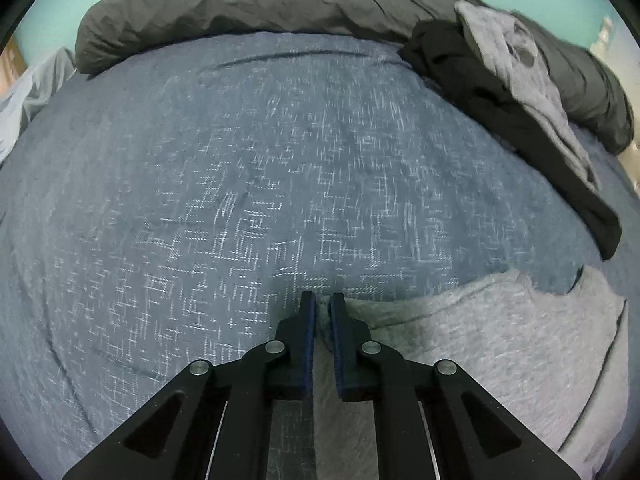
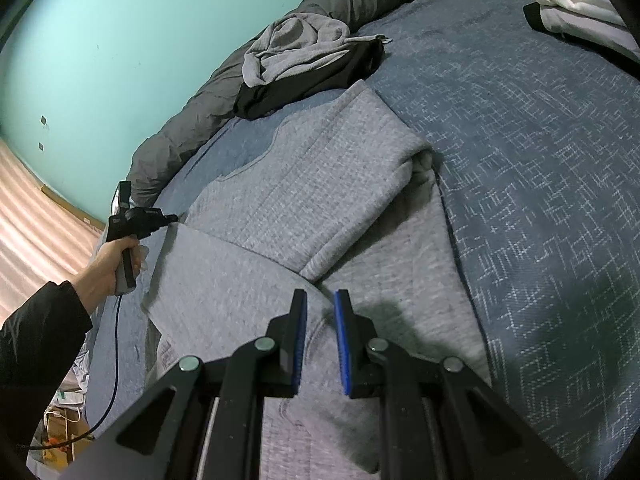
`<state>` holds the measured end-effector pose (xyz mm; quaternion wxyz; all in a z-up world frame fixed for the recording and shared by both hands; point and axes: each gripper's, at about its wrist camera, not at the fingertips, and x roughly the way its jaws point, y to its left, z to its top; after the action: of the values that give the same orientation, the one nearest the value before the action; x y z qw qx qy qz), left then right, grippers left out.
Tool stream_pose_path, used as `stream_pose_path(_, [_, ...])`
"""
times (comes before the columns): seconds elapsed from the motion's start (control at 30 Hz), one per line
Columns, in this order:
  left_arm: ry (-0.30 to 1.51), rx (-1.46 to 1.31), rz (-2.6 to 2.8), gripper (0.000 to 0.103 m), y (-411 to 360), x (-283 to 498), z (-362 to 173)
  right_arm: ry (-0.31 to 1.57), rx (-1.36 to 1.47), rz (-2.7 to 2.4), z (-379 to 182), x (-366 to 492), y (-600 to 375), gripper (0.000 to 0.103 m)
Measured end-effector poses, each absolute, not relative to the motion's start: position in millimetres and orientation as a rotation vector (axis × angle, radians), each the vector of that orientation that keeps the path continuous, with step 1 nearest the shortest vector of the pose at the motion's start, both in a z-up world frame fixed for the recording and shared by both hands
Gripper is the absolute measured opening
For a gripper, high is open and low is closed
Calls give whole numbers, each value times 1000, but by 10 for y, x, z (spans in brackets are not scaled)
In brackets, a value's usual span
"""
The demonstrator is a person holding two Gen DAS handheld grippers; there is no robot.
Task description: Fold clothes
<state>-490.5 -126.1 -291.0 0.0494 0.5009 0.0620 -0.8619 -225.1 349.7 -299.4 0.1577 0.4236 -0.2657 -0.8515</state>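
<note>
Leftmost, the left hand-held gripper (image 1: pixel 322 300) sits low over the blue patterned bedspread (image 1: pixel 240 160), its fingers clenched on the edge of the grey sweater (image 1: pixel 500 340); in the right wrist view the person's left hand (image 2: pixel 106 266) grips its handle at the garment's far corner. Spread flat on the bed, the grey sweater (image 2: pixel 300 208) has one sleeve folded across its body. Over its near hem hangs the right hand-held gripper (image 2: pixel 321 300), fingers parted with a narrow gap and nothing between them. Further back, a crumpled grey hoodie (image 2: pixel 296 48) lies on a black garment (image 2: pixel 320 80) against the dark duvet (image 1: pixel 240 4). Far right, white clothing (image 2: pixel 572 4) rests on the bed.
</note>
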Motion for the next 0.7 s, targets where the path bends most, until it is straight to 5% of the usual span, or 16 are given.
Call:
stream_pose_path(0.17, [329,1570,-2673,11,-1319,-4873,-2896,-757,1218,-2428,-3013,-2252,3479,13])
stream_pose_path(0.23, [328,1575,-2671,25,-1322,-4850,-2896,-764,1216,-2426,-3009,-2237,3475,13])
stream_pose_path(0.27, [338,1576,-2680,46,-1298,-4834,-2903,-764,1215,-2426,-3004,-2236,3475,13])
stream_pose_path(0.3, [361,1577,-2689,54,-1300,-4817,-2913,-764,1213,-2426,-2996,-2233,3475,13])
stream_pose_path(0.47, [397,1615,-2687,52,-1266,-4772,-3013,-763,1211,-2424,-2982,-2232,3460,13])
stream_pose_path(0.57, [377,1623,-2666,13,-1280,-4733,-3051,-766,1216,-2422,-2988,-2236,3465,13])
stream_pose_path(0.7, [279,1583,-2664,10,-1281,-4724,-3025,-770,1217,-2423,-2991,-2241,3472,13])
